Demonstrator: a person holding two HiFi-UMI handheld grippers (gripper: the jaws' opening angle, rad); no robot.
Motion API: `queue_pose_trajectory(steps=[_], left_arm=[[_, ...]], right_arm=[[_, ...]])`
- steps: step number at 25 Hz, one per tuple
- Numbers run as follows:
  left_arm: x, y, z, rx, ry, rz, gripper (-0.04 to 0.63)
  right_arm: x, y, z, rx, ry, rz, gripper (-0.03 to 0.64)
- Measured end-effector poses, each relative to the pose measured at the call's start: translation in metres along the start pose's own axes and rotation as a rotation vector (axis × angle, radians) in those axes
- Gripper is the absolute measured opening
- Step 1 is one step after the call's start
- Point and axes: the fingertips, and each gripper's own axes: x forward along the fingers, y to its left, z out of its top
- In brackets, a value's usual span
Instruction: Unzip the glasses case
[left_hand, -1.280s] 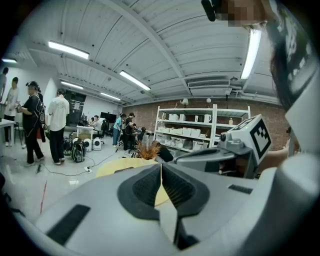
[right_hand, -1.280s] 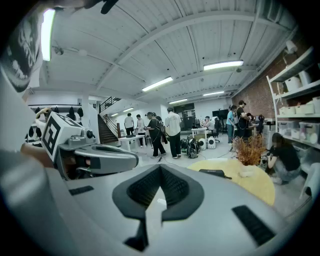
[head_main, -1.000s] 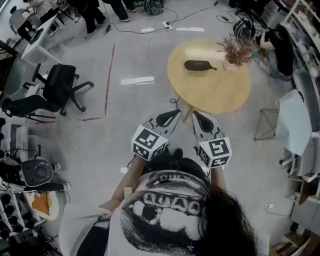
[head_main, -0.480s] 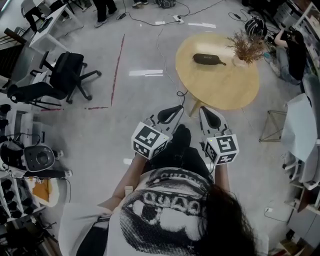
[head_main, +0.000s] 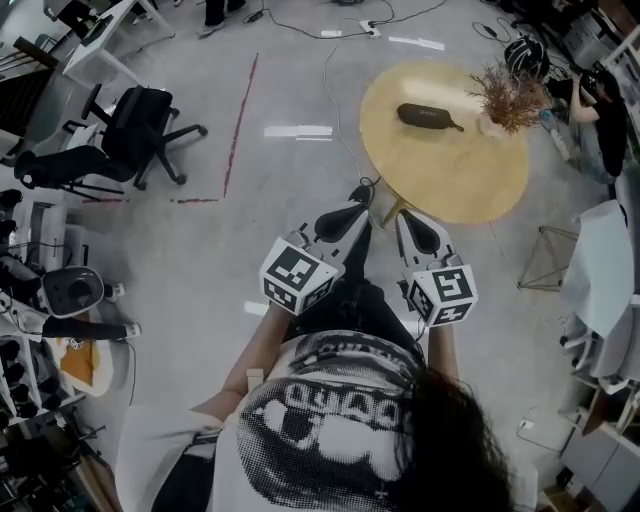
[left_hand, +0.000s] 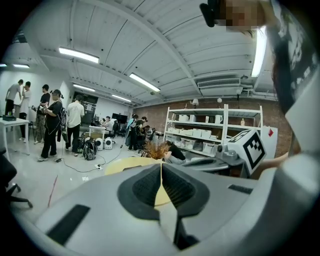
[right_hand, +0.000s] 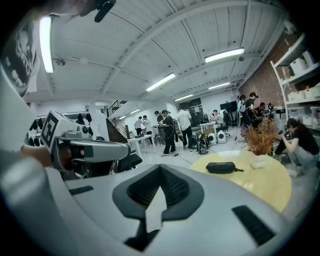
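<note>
**Holding two clenched grippers short of the case**

Head view: one case (head_main: 428, 116) lies on one round table (head_main: 450, 180). The case is dark and oblong with rounded ends, and a small tab sticks out at its right end. The table top is pale, smooth and wood-coloured. One dried plant (head_main: 505, 92), brown and twiggy, stands near the case on its right. Two grippers, the left gripper (head_main: 360, 195) and the right gripper (head_main: 401, 213), sit side by side close to the person's body. Each carries one marker cube and points towards the table. The case is well apart from both, ahead and to the right. One black wheeled chair (head_main: 140, 135) stands on the grey floor (head_main: 250, 250) at the left.

Left gripper view: the jaws are pressed together with nothing between them. Two dark ribbed pads (left_hand: 146, 186) meet along a thin seam. The yellow table top shows just past the tips. White shelves (left_hand: 200, 135) line a brick wall, and several people stand at the left.

Right gripper view: these jaws are also clenched and empty, with ribbed pads meeting. The case lies crosswise on the table, ahead and right of the tips and well apart from them. The plant is behind it to the right.
</note>
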Motion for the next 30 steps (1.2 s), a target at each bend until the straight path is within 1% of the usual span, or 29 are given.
queue_pose_trajectory(steps=[7, 11, 15, 19, 22, 24, 27, 30], left_arm=[[0.017, 0.031, -0.003, -0.007, 0.035, -0.002, 0.015], [0.040, 0.061, -0.002, -0.006, 0.044, -0.031, 0.015], [0.067, 0.104, -0.001, 0.006, 0.063, -0.077, 0.015], [0.094, 0.154, 0.013, 0.029, 0.074, -0.147, 0.015], [0.111, 0.190, 0.023, 0.008, 0.070, -0.188, 0.015], [0.120, 0.211, 0.026, 0.011, 0.075, -0.217, 0.015], [0.132, 0.238, 0.028, 0.038, 0.095, -0.256, 0.015], [0.141, 0.254, 0.027, 0.047, 0.116, -0.308, 0.015]], right_arm=[[0.034, -0.011, 0.002, 0.023, 0.027, 0.012, -0.002], [0.068, -0.028, 0.006, 0.035, 0.036, 0.000, -0.002], [0.114, -0.049, 0.014, 0.044, 0.046, -0.029, -0.002], [0.159, -0.067, 0.028, 0.064, 0.052, -0.078, -0.002], [0.186, -0.078, 0.037, 0.076, 0.066, -0.130, -0.002], [0.202, -0.085, 0.039, 0.100, 0.071, -0.167, -0.002], [0.222, -0.093, 0.043, 0.144, 0.070, -0.224, -0.002], [0.234, -0.102, 0.047, 0.173, 0.063, -0.285, -0.002]])
